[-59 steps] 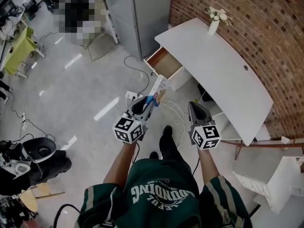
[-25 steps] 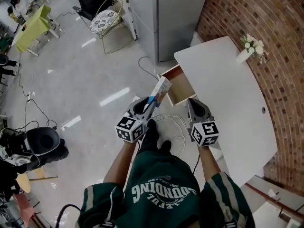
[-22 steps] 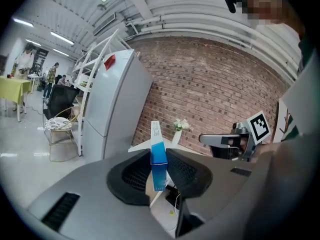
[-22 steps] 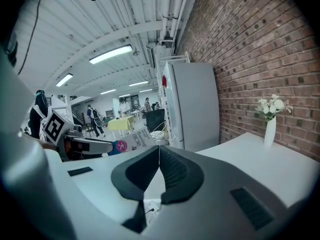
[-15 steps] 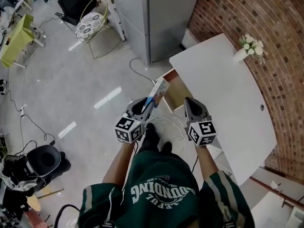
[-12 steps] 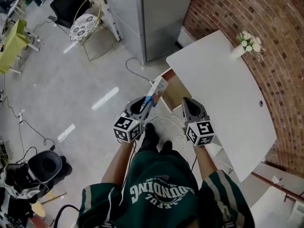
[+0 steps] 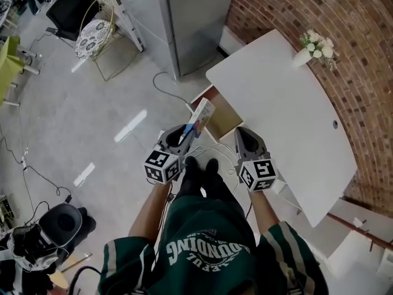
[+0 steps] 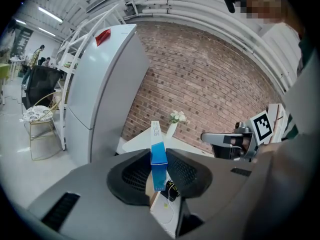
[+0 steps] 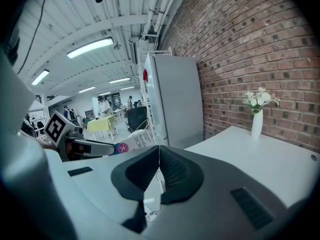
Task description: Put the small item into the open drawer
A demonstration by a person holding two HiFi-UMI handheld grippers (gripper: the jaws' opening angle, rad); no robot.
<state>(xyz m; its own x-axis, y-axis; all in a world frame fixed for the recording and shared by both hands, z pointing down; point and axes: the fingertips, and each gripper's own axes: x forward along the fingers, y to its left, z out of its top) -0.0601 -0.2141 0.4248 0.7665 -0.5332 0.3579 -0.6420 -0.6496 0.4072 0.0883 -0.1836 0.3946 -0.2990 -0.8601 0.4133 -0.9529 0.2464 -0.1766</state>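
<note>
A slim white and blue box sticks forward out of my left gripper, whose jaws are shut on its lower end. In the left gripper view the box stands upright between the pads of that gripper. The open drawer, wood-lined with white sides, juts from under the white table, directly past the box's tip. My right gripper hovers beside the drawer's near corner. Its jaws are shut with nothing between them.
A grey cabinet stands left of the table, and a vase of flowers sits at the table's far end. White cables lie on the floor by the person's feet. A chair stands far left, and a brick wall is behind the table.
Both grippers have moved toward the table, and the drawer now sits directly ahead of them. The box is still in the left gripper; the right stays shut.
</note>
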